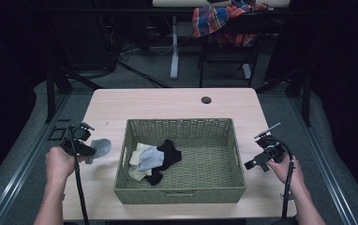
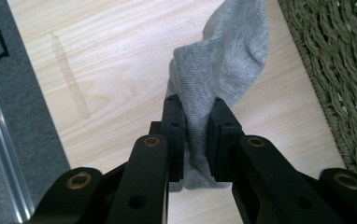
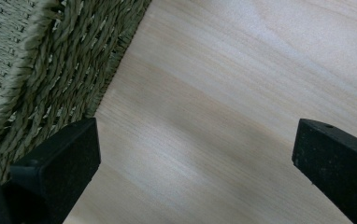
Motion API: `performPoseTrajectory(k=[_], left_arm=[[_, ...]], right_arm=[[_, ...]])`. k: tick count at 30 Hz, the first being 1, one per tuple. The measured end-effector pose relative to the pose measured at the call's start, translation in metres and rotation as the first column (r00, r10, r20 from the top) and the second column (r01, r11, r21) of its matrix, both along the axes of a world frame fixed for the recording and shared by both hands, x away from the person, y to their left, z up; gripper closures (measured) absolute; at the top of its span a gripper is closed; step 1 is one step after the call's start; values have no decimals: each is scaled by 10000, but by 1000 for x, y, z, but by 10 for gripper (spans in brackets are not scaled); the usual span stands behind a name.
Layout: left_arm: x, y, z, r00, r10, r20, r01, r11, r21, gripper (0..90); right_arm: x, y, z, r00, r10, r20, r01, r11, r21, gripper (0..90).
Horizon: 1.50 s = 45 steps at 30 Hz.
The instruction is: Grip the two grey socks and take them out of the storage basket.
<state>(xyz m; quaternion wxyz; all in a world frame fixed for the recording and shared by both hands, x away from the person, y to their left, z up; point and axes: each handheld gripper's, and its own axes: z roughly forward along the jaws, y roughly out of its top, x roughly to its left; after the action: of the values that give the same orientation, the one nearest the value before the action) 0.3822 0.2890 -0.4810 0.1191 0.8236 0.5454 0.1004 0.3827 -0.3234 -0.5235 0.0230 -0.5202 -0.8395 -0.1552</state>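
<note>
I'm holding the left gripper (image 1: 89,149) just off the left wall of the wicker basket (image 1: 179,196), and its jaws are clamped on a grey sock (image 2: 218,70). In the left gripper view the sock is pinched across its middle, its long axis running straight out ahead of the jaws, the free end flopping forward over the wooden table (image 2: 116,56). The basket's woven wall is sitting just to the right of that sock, close but not touching.

So I'm reading this as sorting socks at the basket: a small pile of socks (image 1: 154,159), pale, grey and black, is lying in the basket's left half. Whichever way the sock is going, the left hand is clearly the nearer one; the path turns on that short sideways gap to the rim.

My right gripper (image 1: 261,159) is waiting beyond the basket's right wall, jaws standing wide apart, gripping nothing, bare tabletop between them.
</note>
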Motion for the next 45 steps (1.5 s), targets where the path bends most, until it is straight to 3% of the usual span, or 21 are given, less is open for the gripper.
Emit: performPoseTrajectory(k=[3,5,7,9,11,13,15,16,20,24,29,31,33,35,38,43,45], left_arm=[[1,0,-7,10000,76,-1,-76,10000,26,799],[3,1,-8,9999,104,-90,-104,9999,-22,798],[3,2,-12,9998,193,71,-193,9998,-10,797],[4,3,-16,9998,200,-57,-200,9998,-57,797],[5,4,-20,9999,149,-85,-148,9997,195,797],[5,6,-22,9999,106,-87,-105,9999,79,797],[5,6,-24,9999,115,-95,-114,9999,87,798],[6,6,-27,9998,123,-132,-122,9999,93,797],[8,9,-35,9992,169,-364,-171,9998,-39,797],[11,9,-40,9981,264,-561,-268,9996,-64,797],[12,7,-47,9948,179,-998,-205,9995,-247,774],[13,6,-47,9913,287,-1282,-322,9992,-255,682],[13,5,-45,9905,386,-1317,-393,9992,-25,518],[12,4,-40,9920,549,-1135,-537,9985,134,348],[9,5,-28,9950,511,-864,-509,9987,39,160],[3,11,-11,9969,522,-587,-534,9984,-194,68],[0,14,-4,9972,616,-421,-627,9977,-264,27]], right_arm=[[0,1,-1,10000,-85,22,84,9997,234,8],[0,1,0,10000,-12,36,12,10000,12,8],[-1,2,-1,9998,-158,125,157,9998,111,8],[-2,3,-2,9993,-296,219,293,9995,106,8],[0,1,-1,10000,-42,46,42,10000,0,8],[-2,3,-3,9995,-293,145,290,9993,230,8],[0,1,-2,10000,-31,-46,31,10000,74,8],[-1,2,-3,9995,-301,117,298,9994,179,8],[1,0,-2,10000,-5,-78,4,10000,-86,8],[-1,2,-5,9993,-350,142,349,9993,116,8],[0,0,-2,10000,11,-67,-12,10000,-31,8],[-1,1,-4,9997,-233,79,232,9996,130,8],[-1,1,-5,9996,-256,87,254,9996,137,8],[0,1,-5,9997,-234,57,233,9995,213,9],[1,0,-5,9999,-91,-53,91,9999,146,9],[1,0,-4,10000,-42,-76,43,9999,128,8],[0,1,-6,9996,-281,80,279,9993,258,8]])
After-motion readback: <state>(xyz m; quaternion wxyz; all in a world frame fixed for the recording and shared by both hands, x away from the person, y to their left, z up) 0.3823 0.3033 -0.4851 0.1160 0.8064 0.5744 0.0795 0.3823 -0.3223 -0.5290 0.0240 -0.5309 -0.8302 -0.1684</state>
